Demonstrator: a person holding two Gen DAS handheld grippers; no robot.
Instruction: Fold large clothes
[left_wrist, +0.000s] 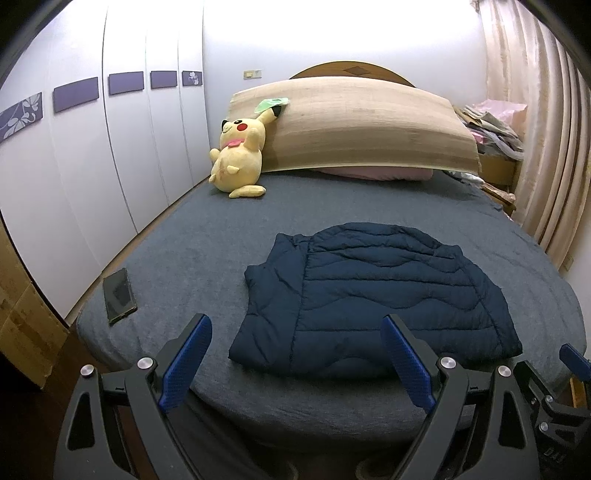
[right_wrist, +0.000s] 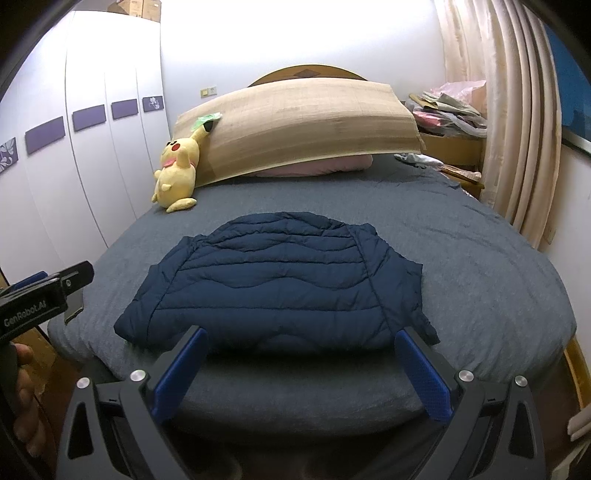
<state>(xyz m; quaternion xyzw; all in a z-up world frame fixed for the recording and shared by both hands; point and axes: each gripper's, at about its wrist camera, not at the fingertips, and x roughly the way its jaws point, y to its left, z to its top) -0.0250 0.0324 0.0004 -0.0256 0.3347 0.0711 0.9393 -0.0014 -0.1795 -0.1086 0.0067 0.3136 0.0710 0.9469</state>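
A navy quilted puffer jacket (left_wrist: 373, 295) lies flat on the grey bed (left_wrist: 192, 236), back side up, its sleeves tucked in. In the right wrist view the same jacket (right_wrist: 280, 280) fills the middle of the bed (right_wrist: 491, 280). My left gripper (left_wrist: 297, 325) hovers open over the bed's near edge, just short of the jacket's hem, with nothing between its blue pads (left_wrist: 186, 362). My right gripper (right_wrist: 303, 336) is open too, facing the hem from the foot of the bed, empty. The left gripper's body (right_wrist: 40, 295) shows at the left edge of the right wrist view.
A black phone (left_wrist: 119, 295) lies on the bed's near left corner. A yellow plush toy (left_wrist: 240, 155) leans on a rolled tan mat (left_wrist: 362, 129) at the headboard. White wardrobe doors (left_wrist: 85, 155) run along the left, curtains (left_wrist: 546, 147) on the right.
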